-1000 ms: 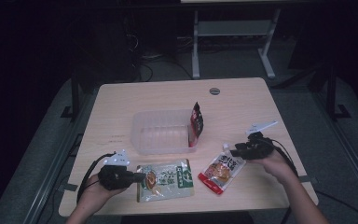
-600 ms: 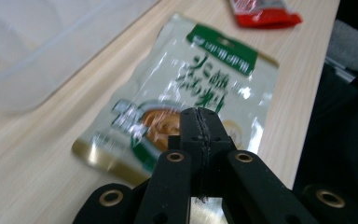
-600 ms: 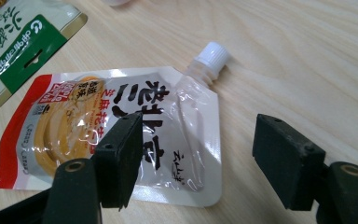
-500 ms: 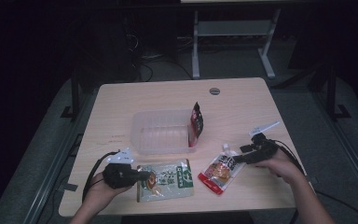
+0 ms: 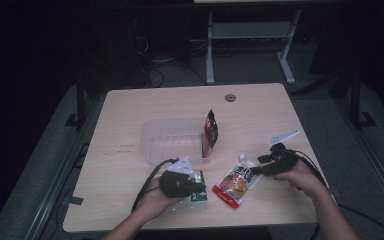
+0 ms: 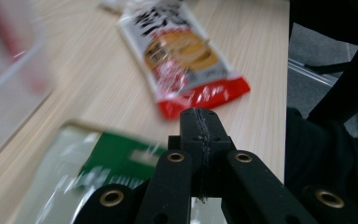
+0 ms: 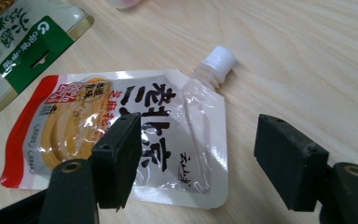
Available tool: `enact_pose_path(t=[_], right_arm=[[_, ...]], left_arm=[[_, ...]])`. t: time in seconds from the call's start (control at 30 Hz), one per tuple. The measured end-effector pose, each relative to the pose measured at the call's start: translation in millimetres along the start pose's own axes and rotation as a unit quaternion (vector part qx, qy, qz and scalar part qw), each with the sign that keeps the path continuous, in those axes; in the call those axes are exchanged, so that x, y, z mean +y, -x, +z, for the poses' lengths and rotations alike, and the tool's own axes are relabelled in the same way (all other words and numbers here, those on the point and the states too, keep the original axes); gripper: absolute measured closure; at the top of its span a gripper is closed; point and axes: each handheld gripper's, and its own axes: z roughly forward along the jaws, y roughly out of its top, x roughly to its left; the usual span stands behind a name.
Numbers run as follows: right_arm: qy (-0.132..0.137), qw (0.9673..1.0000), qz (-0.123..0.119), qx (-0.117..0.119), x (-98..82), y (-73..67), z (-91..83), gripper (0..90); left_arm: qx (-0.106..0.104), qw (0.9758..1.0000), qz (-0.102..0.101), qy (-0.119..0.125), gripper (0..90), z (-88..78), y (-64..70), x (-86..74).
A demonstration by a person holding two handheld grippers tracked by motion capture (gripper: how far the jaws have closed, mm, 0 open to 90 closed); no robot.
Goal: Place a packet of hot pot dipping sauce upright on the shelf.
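Tabletop: left gripper (image 5: 196, 187) shifted (blurred)

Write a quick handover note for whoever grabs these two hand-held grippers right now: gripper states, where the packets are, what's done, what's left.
Left hand-held gripper: jaws shut, over the green packet; whether it grips it is unclear.
Right hand-held gripper: jaws have just been opening and now stand open, apart from the spouted sauce pouch, which lies flat on the table.
Clear tray sits mid-table; a dark red packet leans at its right end.
Done: likely that one packet.
Left, probably: green packet and pouch into the tray.
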Motion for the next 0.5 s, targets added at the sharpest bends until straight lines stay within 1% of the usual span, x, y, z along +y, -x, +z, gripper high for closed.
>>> enact_pose_path(t=[0.07,0.13,0.2,0.23,0.3,0.33,0.43,0.5], right_arm=[[0.002,1.0000,-0.001,0.002,-0.8,0.3,-0.4,31.4],[0.001,1.0000,0.003,0.002,-1.6,0.5,-1.2,31.4],[0.003,1.0000,0.002,0.003,-2.3,1.3,-1.7,31.4],[0.002,1.0000,0.002,0.003,-2.5,1.2,-1.8,31.4],[0.000,1.0000,0.002,0.004,-2.6,0.8,-1.6,31.4],[-0.001,1.0000,0.001,0.005,-2.8,0.6,-1.1,31.4],[-0.004,1.0000,-0.002,0.006,-4.6,0.1,0.3,31.5],[-0.006,1.0000,0.002,0.005,-6.3,-0.8,-0.1,31.5]], left_arm=[[0.001,1.0000,0.004,-0.003,89.9,14.3,1.0,6.1],[-0.005,0.9999,0.005,-0.007,89.9,26.4,1.4,10.4],[-0.015,0.9998,0.002,-0.010,89.9,36.5,1.1,12.5],[-0.015,0.9998,0.003,-0.014,89.9,42.1,1.8,13.1],[-0.015,0.9996,0.011,-0.020,89.9,48.7,2.3,13.8],[-0.015,0.9996,0.010,-0.022,89.9,51.8,3.7,14.0],[-0.006,0.9993,0.021,-0.029,89.9,60.2,7.3,14.4],[-0.004,0.9991,0.027,-0.033,89.9,62.6,8.4,14.3]])
